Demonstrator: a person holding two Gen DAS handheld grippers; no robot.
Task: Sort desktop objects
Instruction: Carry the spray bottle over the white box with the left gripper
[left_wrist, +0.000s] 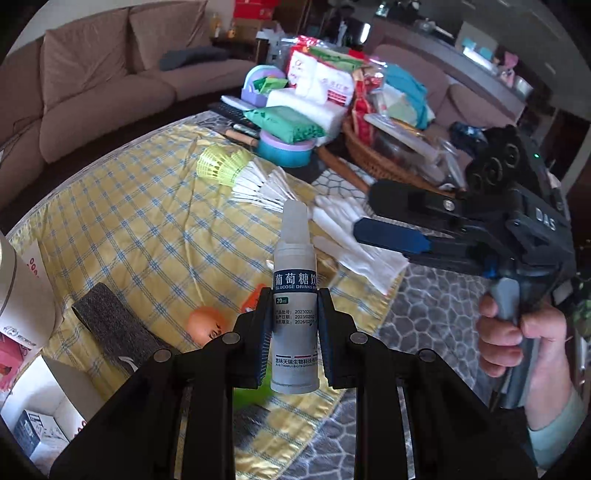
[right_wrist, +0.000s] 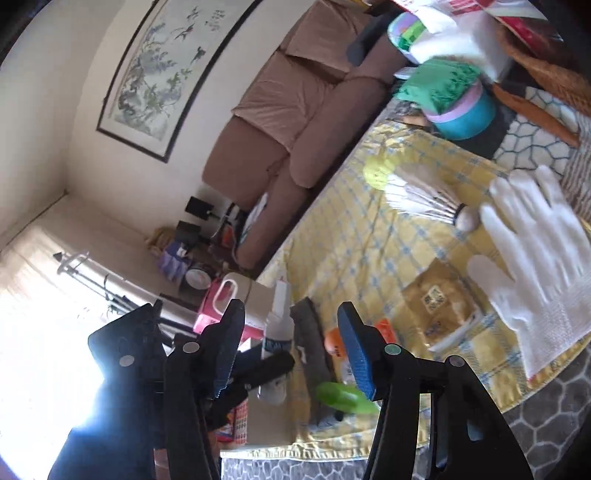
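My left gripper (left_wrist: 294, 325) is shut on a small white glucose drink bottle (left_wrist: 294, 295), held upright above the yellow checked cloth (left_wrist: 147, 229). My right gripper (right_wrist: 291, 350) is open and empty; it also shows in the left wrist view (left_wrist: 373, 218), hovering over the white gloves (left_wrist: 354, 236). In the right wrist view the bottle (right_wrist: 279, 314) and the left gripper show between my fingers. On the cloth lie a white shuttlecock (left_wrist: 262, 184), a yellow-green shuttlecock (left_wrist: 218, 162), an orange ball (left_wrist: 205, 323), a grey band (left_wrist: 114, 325) and a green object (right_wrist: 343, 397).
A wicker basket (left_wrist: 376, 158) full of packets, a teal bowl (left_wrist: 284, 151) and tissue packs crowd the table's far end. A brown sofa (left_wrist: 92, 81) stands behind. Cardboard boxes (left_wrist: 33, 387) sit at the left. A tan packet (right_wrist: 439, 295) lies near the gloves (right_wrist: 543, 251).
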